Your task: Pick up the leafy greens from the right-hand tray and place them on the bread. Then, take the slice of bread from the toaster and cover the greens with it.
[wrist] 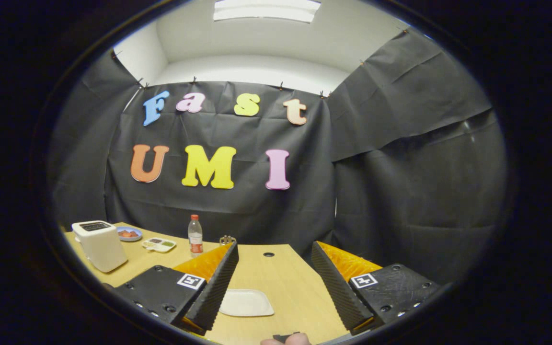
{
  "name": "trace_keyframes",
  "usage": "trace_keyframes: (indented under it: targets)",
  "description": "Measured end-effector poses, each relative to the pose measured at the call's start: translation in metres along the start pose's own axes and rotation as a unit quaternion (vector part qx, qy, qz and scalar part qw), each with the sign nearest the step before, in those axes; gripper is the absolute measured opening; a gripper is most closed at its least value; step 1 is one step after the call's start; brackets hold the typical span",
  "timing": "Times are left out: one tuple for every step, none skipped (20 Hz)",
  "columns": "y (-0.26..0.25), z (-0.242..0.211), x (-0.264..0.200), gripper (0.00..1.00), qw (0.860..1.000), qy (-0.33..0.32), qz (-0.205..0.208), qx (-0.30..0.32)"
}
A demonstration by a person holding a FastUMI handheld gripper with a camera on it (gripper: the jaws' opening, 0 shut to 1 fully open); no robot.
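White toaster point(99, 245) stands on the wooden surface point(285, 282) beside a small divided tray point(159, 245), beyond the hand-held gripper point(274, 282), its fingers apart over a pale plate point(246, 303).

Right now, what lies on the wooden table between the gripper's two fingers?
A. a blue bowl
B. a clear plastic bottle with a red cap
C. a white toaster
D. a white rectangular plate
D: the white rectangular plate lies flat on the wooden table in the gap between the open fingers, which grip nothing; the white toaster and the clear plastic bottle with a red cap stand farther off, beyond the left finger.
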State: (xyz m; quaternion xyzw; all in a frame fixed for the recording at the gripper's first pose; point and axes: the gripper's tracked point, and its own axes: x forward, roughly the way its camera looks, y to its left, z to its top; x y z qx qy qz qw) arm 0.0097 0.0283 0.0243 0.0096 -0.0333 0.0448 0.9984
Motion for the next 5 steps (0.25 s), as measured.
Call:
trace_keyframes:
  targets:
    - [0.006, 0.001, -0.003, 0.94, 1.000, -0.001, 0.005, -0.002]
    - [0.013, 0.002, -0.005, 0.94, 1.000, -0.001, 0.013, -0.001]
    - [0.018, 0.004, -0.006, 0.94, 1.000, -0.002, 0.019, 0.001]
    - [0.022, 0.005, -0.006, 0.94, 1.000, -0.001, 0.025, 0.002]
    - [0.024, 0.004, -0.007, 0.94, 1.000, 0.001, 0.029, 0.006]
